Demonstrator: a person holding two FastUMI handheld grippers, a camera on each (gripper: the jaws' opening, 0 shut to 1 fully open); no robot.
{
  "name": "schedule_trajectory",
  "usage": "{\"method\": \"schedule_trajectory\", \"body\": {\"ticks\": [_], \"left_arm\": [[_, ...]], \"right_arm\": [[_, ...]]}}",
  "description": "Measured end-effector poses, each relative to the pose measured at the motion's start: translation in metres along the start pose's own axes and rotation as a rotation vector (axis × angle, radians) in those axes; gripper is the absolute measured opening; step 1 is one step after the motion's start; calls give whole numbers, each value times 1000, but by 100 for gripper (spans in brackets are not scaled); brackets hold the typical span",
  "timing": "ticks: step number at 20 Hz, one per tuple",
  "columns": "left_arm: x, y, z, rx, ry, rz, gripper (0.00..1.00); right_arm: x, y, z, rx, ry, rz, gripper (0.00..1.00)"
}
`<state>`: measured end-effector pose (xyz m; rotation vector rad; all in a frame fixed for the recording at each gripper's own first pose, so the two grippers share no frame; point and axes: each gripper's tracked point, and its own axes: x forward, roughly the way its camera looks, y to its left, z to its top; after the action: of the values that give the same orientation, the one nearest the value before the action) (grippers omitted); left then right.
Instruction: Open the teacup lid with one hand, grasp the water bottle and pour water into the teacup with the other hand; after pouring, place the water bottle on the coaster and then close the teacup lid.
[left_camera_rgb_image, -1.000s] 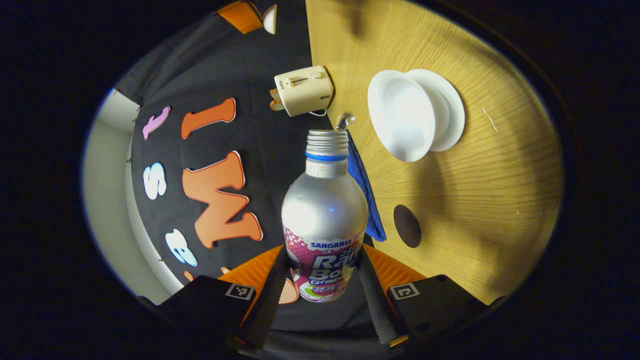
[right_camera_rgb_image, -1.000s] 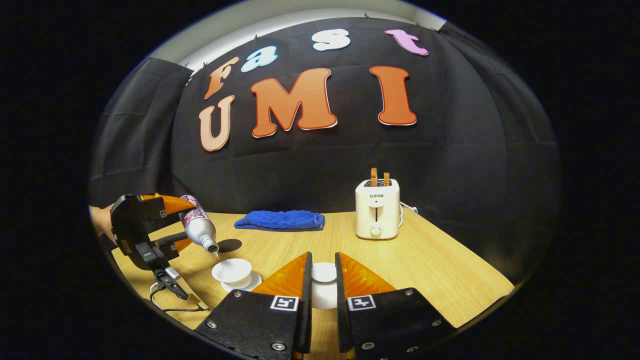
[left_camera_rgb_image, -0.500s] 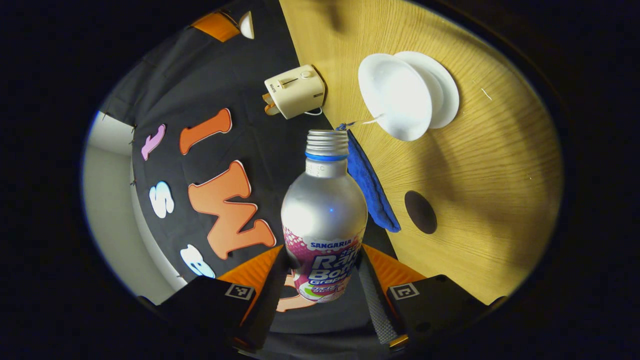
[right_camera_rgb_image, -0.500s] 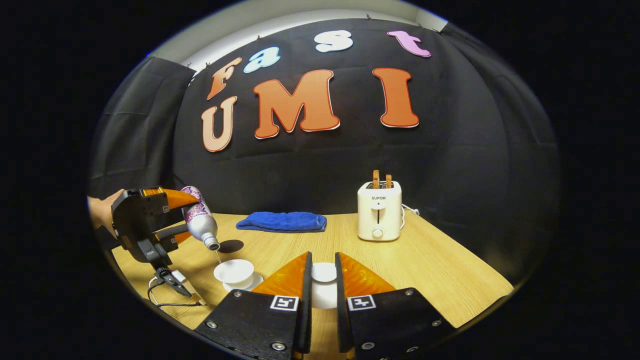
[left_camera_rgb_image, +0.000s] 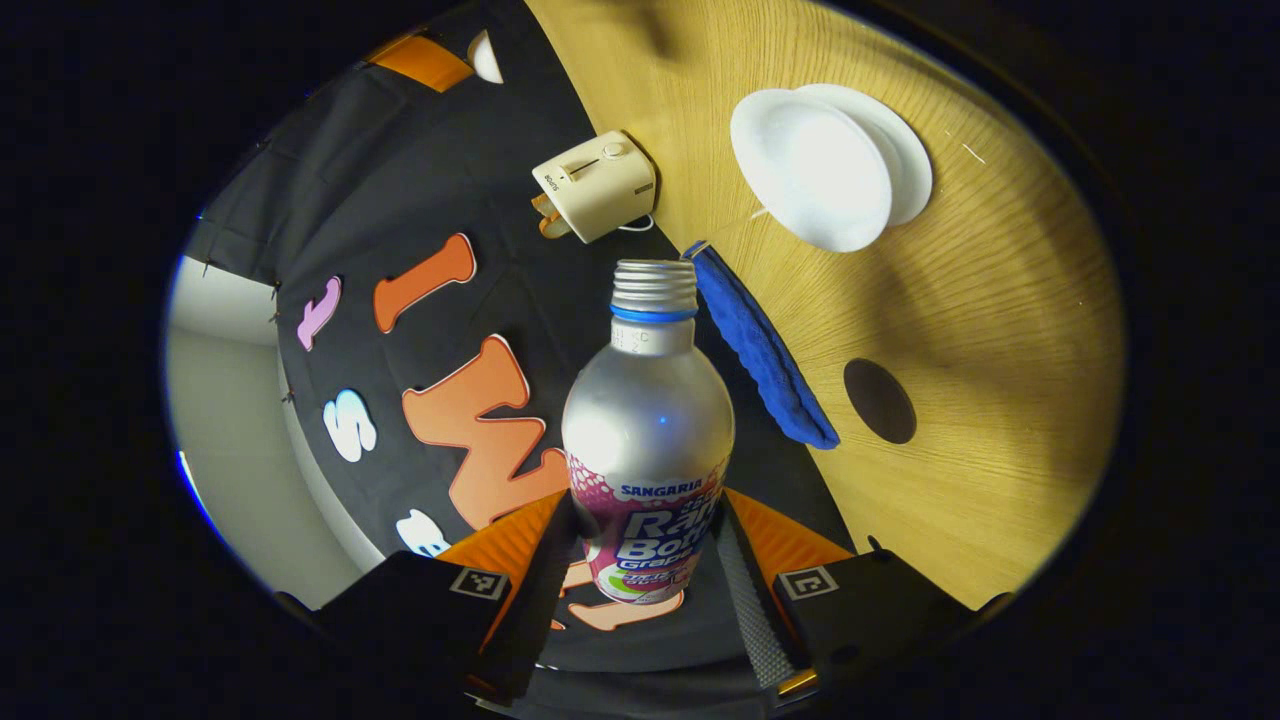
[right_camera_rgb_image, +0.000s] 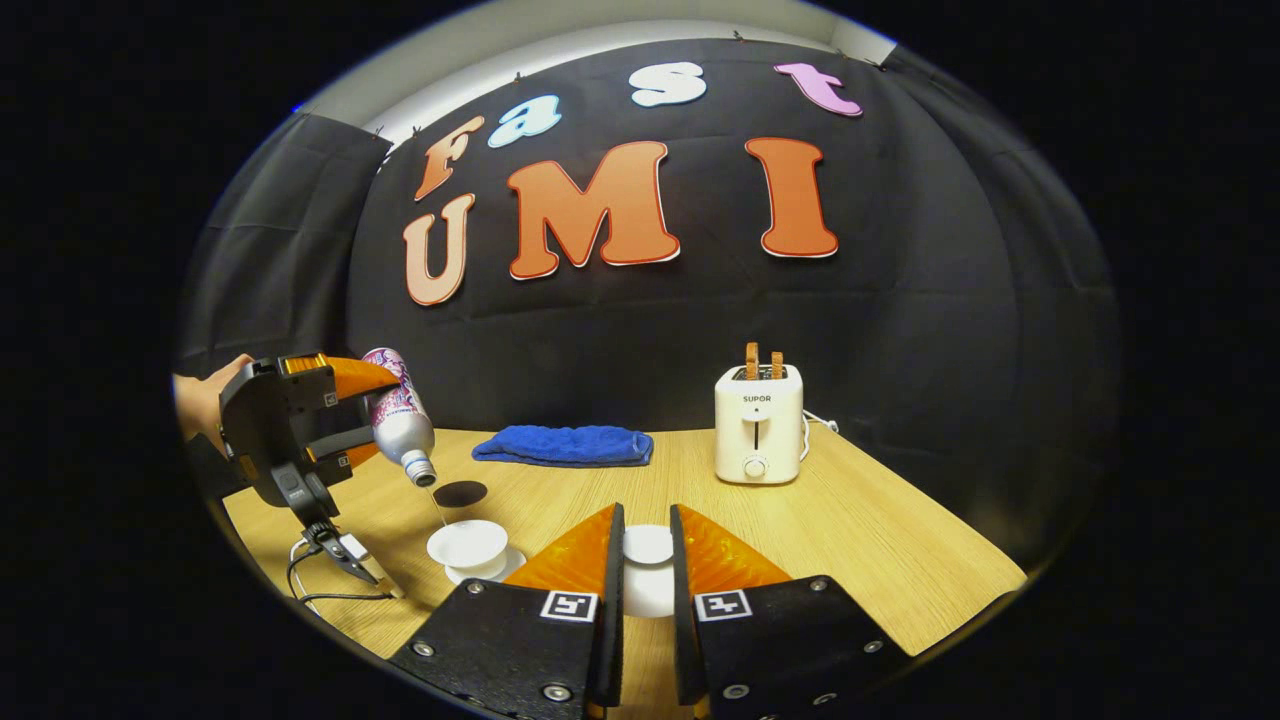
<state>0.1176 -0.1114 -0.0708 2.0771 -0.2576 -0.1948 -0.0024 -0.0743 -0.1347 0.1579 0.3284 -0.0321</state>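
Observation:
My left gripper is shut on the silver water bottle, which is uncapped and tipped mouth-down. A thin stream runs from its mouth toward the white teacup on its saucer. In the right gripper view the left gripper holds the tilted bottle above the teacup, with a stream of water falling into it. My right gripper is shut on the white teacup lid, held just above the table. The dark round coaster lies on the table beyond the cup, by the cloth.
A blue cloth lies folded at the table's back edge. A white toaster with two slices in it stands at the back right. A cable hangs from the left gripper near the table's left edge. A hand holds the left gripper.
The left gripper has risen and tipped the bottle steeper, and a stream of water now falls to the cup. The right gripper with the lid has stayed still.

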Motion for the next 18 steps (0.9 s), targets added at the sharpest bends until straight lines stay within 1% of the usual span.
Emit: {"method": "schedule_trajectory", "body": {"ticks": [3, 4, 6, 8, 11, 13, 14, 16, 18], "left_arm": [[2, 12, -5, 21, 0, 24, 81], [2, 15, -6, 23, 3, 33, 83], [3, 20, -11, 38, 5, 45, 83], [4, 29, -17, 53, 10, 60, 80], [4, 38, -23, 57, 18, 85, 83], [5, 39, -19, 66, 11, 97, 81], [5, 39, -17, 76, 8, 103, 84], [7, 29, -14, 83, 5, 101, 80], [7, 21, -8, 76, -5, 97, 80]], "right_arm": [[0, 0, 0, -1, -1, 0, 21], [1, 0, -1, -1, 2, 4, 21], [2, 0, -1, 0, 2, 5, 21], [2, 0, 1, 1, -1, 6, 21], [3, 1, 1, 1, -2, 11, 22], [3, 1, -1, 2, 0, 8, 22], [4, 3, -2, 3, 5, 10, 21], [3, 4, -3, 3, 6, 13, 21], [4, 5, -4, 1, 8, 12, 21]]}}
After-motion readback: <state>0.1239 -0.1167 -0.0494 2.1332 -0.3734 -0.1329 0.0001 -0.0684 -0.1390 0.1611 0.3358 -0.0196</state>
